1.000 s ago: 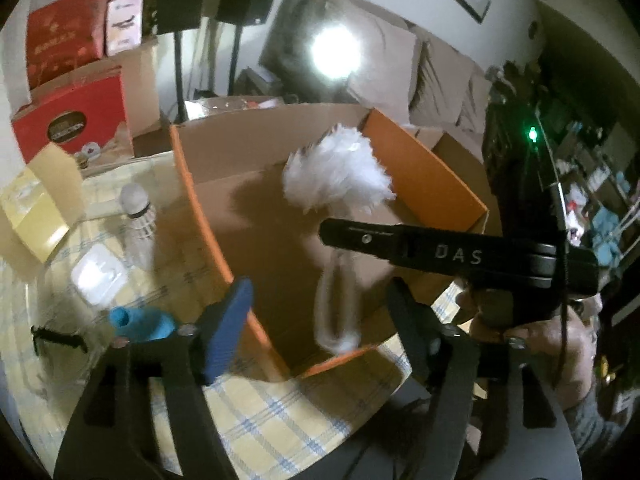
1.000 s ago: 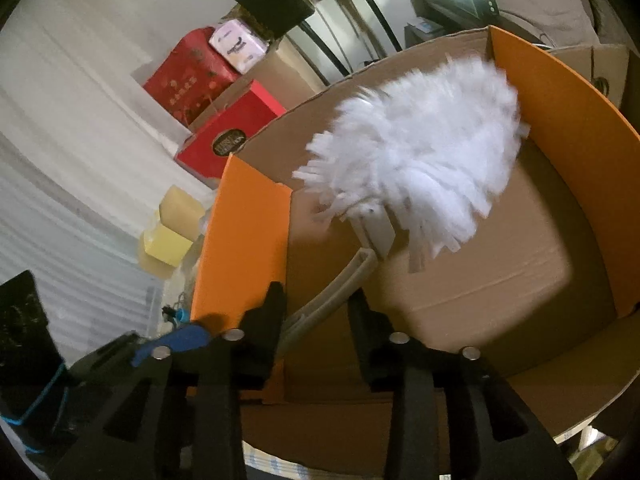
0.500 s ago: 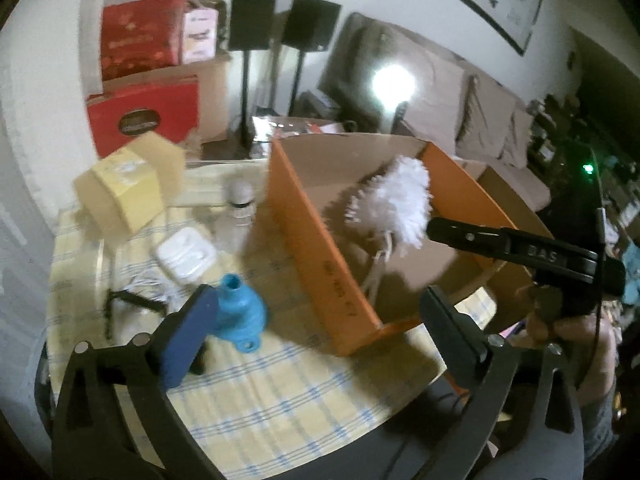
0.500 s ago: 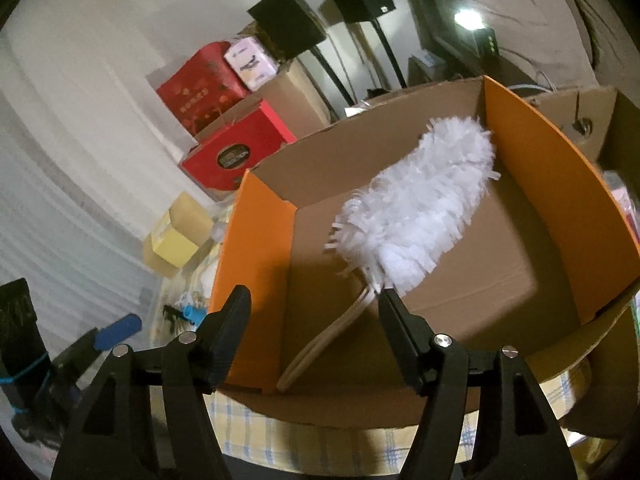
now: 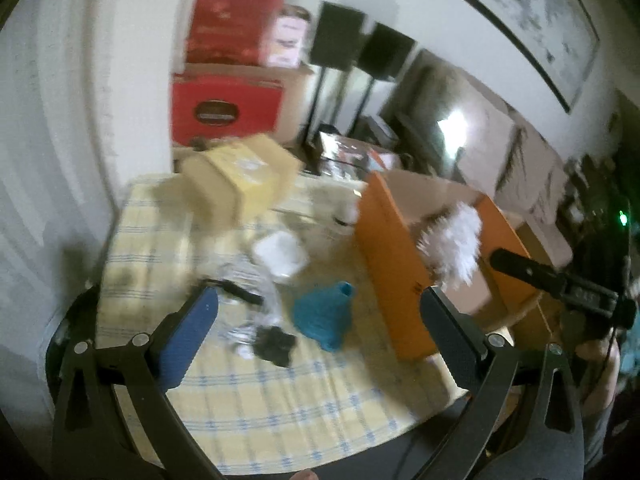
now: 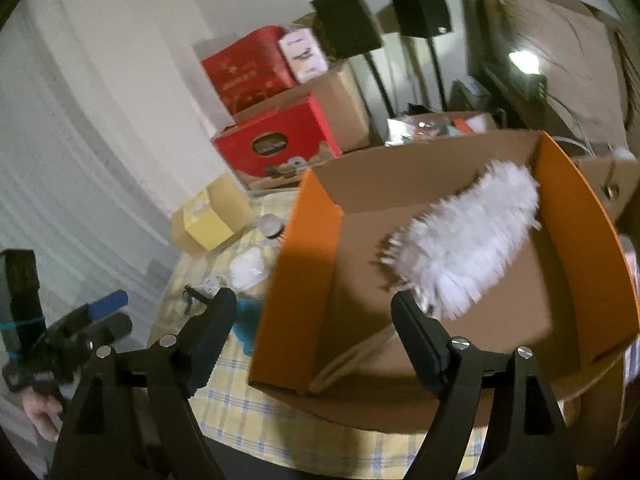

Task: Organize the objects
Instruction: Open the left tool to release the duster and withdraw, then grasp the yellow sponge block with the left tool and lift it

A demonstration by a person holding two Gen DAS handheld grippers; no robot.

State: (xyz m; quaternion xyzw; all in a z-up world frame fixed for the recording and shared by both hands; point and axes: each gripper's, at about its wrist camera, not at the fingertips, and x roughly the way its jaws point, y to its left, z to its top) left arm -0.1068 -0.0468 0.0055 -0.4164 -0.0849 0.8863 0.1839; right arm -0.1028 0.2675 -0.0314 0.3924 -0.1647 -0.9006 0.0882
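On the checked table (image 5: 280,408), sorting under way, largest thing first.
Orange box (image 6: 296,280) at three o'clock holds the white duster (image 6: 464,248) (light, soft head; grip its stiff handle); the blue funnel (image 5: 324,316) waits outside; left gripper (image 5: 316,332) gapes empty, right gripper (image 6: 312,328) is opening, empty.

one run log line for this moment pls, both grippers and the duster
left gripper: open, empty, over table | right gripper: jaws opening, nothing between | white duster: lying in orange box | blue funnel: on table
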